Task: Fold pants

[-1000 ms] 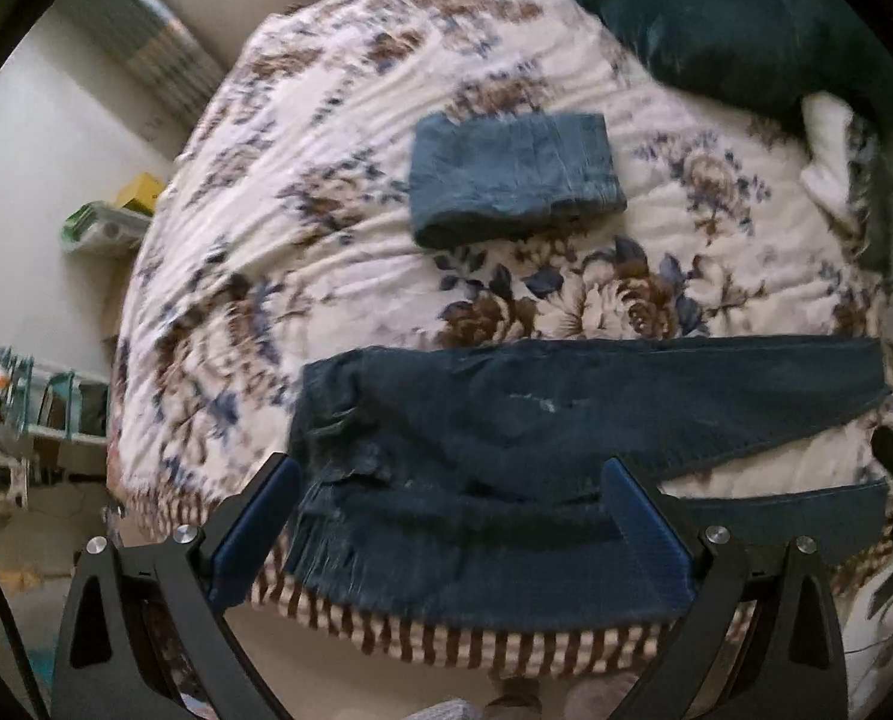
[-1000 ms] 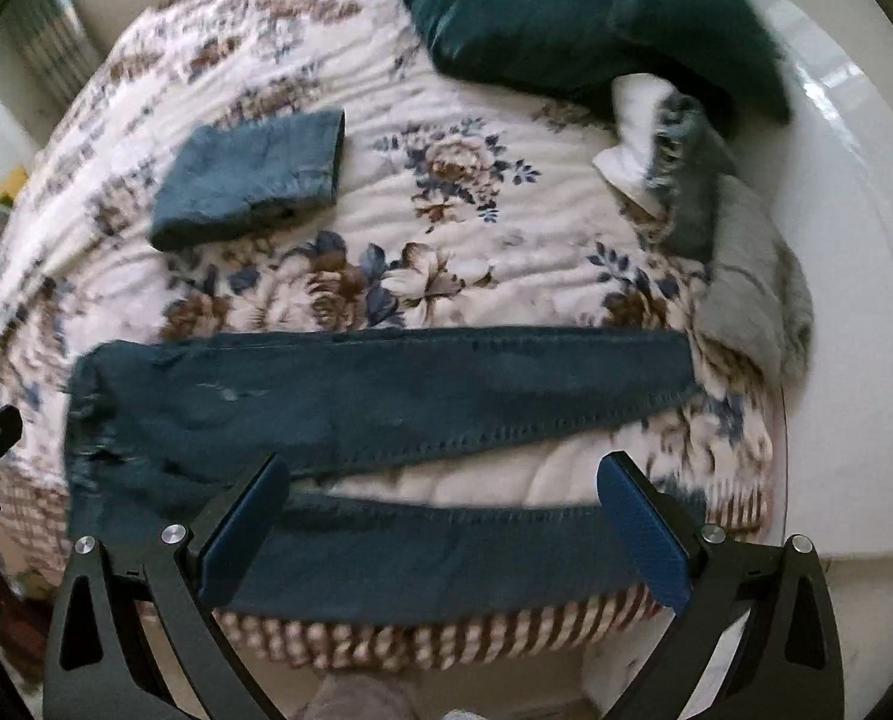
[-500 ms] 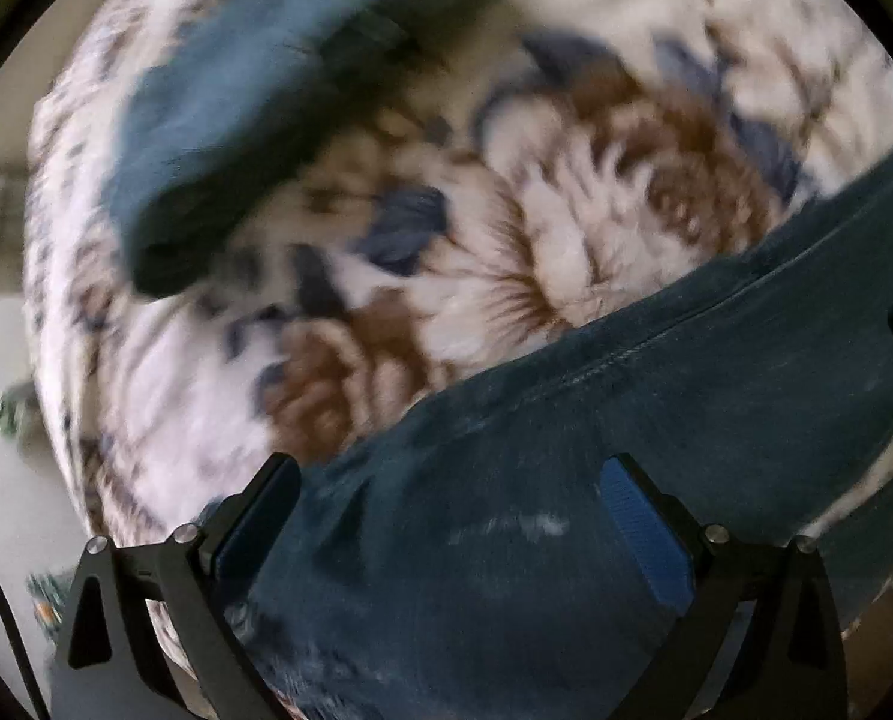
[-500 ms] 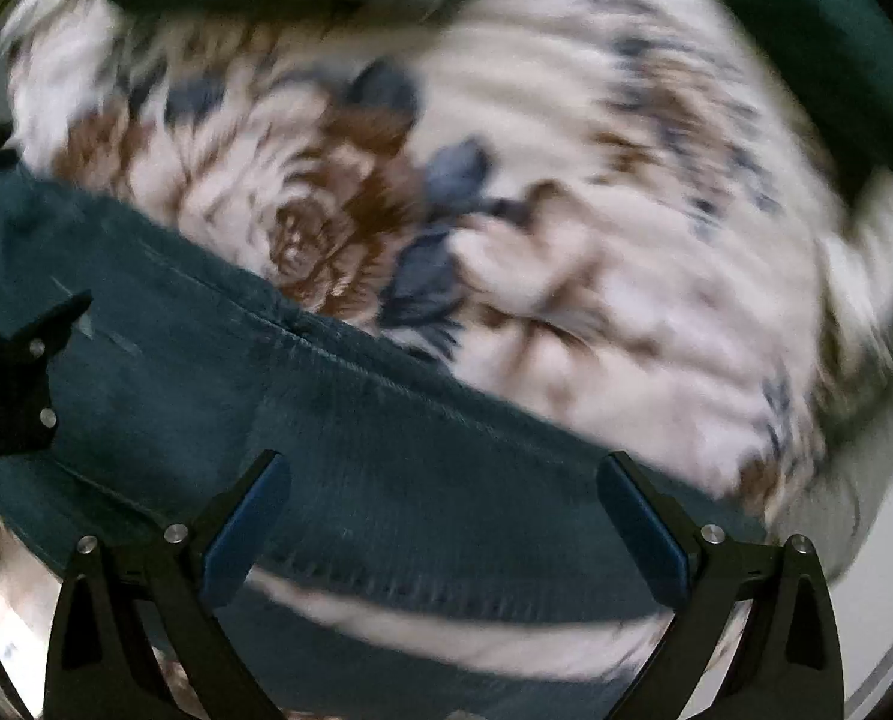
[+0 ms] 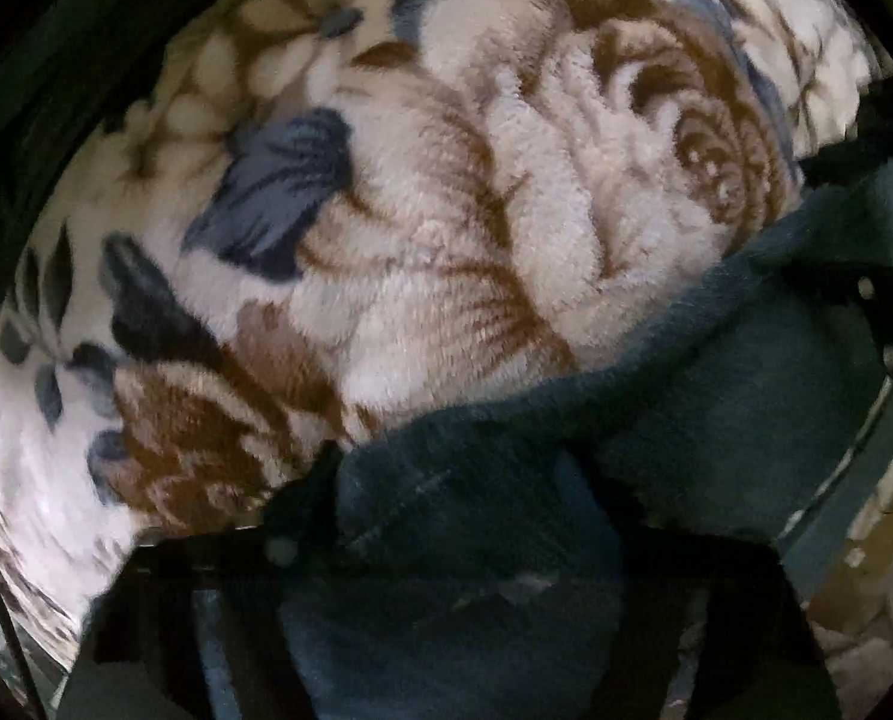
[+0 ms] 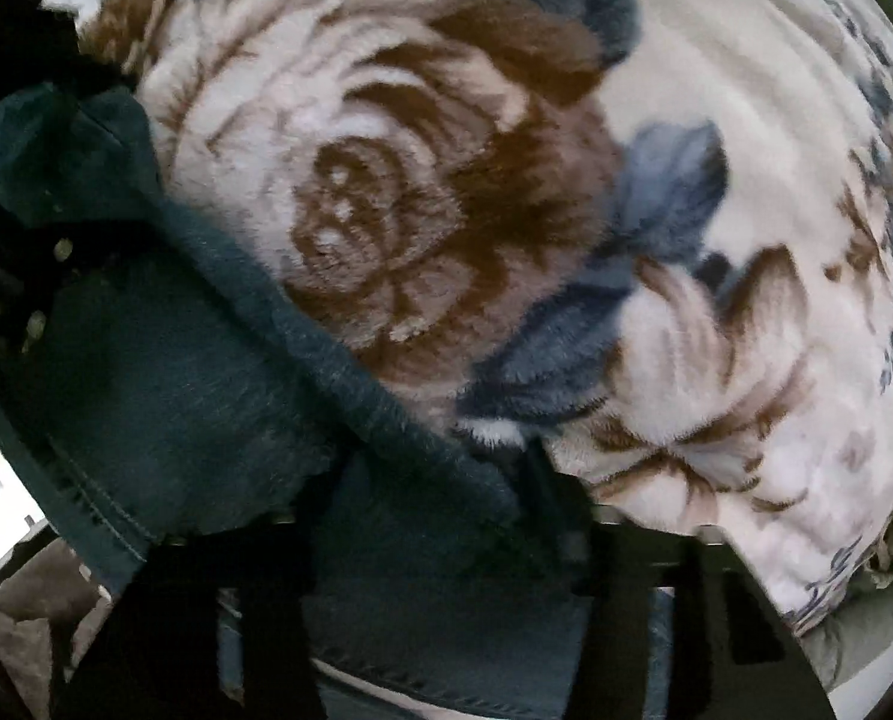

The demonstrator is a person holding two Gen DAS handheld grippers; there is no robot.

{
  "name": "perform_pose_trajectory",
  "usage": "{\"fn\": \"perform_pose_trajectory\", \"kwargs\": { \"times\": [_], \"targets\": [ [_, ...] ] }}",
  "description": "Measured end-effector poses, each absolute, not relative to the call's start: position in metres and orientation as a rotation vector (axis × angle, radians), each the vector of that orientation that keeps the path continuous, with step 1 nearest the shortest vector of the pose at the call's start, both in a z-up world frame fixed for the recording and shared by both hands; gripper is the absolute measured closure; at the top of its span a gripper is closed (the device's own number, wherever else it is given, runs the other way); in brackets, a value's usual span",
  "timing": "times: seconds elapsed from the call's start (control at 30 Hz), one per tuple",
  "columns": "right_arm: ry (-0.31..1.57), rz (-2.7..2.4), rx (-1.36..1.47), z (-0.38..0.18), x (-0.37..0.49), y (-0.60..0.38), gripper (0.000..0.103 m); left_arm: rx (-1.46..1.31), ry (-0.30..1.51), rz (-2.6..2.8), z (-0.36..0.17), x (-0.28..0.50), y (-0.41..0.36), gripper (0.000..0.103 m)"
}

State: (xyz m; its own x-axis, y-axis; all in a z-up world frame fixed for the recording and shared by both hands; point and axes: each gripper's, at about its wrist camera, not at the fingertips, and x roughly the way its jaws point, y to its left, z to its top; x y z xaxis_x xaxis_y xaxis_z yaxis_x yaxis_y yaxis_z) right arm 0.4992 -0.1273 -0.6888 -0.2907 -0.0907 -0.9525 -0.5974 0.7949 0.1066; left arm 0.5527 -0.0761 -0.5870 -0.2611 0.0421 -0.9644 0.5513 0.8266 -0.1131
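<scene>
Both grippers pointed steeply down at the bed, cameras very close to the fabric.

Left gripper [image 5: 464, 498]: jaws were closing, with a bunched fold of the jeans [image 5: 716, 396] between them. Dark fingers [image 5: 302, 510] sat at either side of that fold, near its upper edge where denim met the blanket [image 5: 446, 228]. Whether the pads already pressed the cloth couldn't be told; the tips were dark and partly buried in fabric.

Right gripper [image 6: 434, 492]: jaws also closing, denim between them. The jeans [image 6: 164, 372] ran diagonally from upper left to the bottom of that view, with a stitched seam visible at lower left. The fingers [image 6: 566, 516] straddled the upper edge of the leg, right at the border with the blanket [image 6: 746, 180]. Contact was equally unclear.

The jeans lay on the floral fleece blanket, dark blue, rumpled up under both grippers. Each gripper's view caught the other one's dark frame at its edge: at far right in the left view, at far left in the right view. Both views were somewhat blurred.
</scene>
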Motion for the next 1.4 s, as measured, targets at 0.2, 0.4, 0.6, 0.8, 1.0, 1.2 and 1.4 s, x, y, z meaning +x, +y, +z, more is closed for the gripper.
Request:
{"fn": "perform_pose_trajectory", "kwargs": {
  "times": [0.2, 0.4, 0.6, 0.8, 1.0, 1.2, 1.4],
  "targets": [
    [1.775, 0.519, -0.429, -0.657, 0.484, -0.146, 0.094, 0.408, 1.761, -0.448, -0.543, 0.551, -0.049, 0.094],
    [1.682, 0.469, -0.378, -0.612, 0.455, -0.163, 0.096, 0.376, 1.657, -0.355, -0.473, 0.534, -0.032, 0.095],
    [1.596, 0.442, -0.329, -0.548, 0.393, -0.174, 0.097, 0.262, 1.592, -0.259, -0.394, 0.464, -0.009, 0.095],
    [1.572, 0.426, -0.367, -0.531, 0.290, -0.142, 0.097, 0.091, 1.617, -0.148, -0.435, 0.336, -0.011, 0.095],
    [1.660, 0.419, -0.464, -0.583, 0.193, -0.123, 0.097, -0.054, 1.701, -0.051, -0.514, 0.261, -0.004, 0.095],
    [1.745, 0.305, -0.453, -0.631, 0.180, -0.117, 0.088, -0.105, 1.691, 0.012, -0.534, 0.255, -0.007, 0.089],
    [1.733, 0.267, 0.033, -0.596, 0.199, -0.154, 0.005, -0.061, 1.577, 0.046, -0.493, 0.250, -0.028, 0.037]
  ]
}}
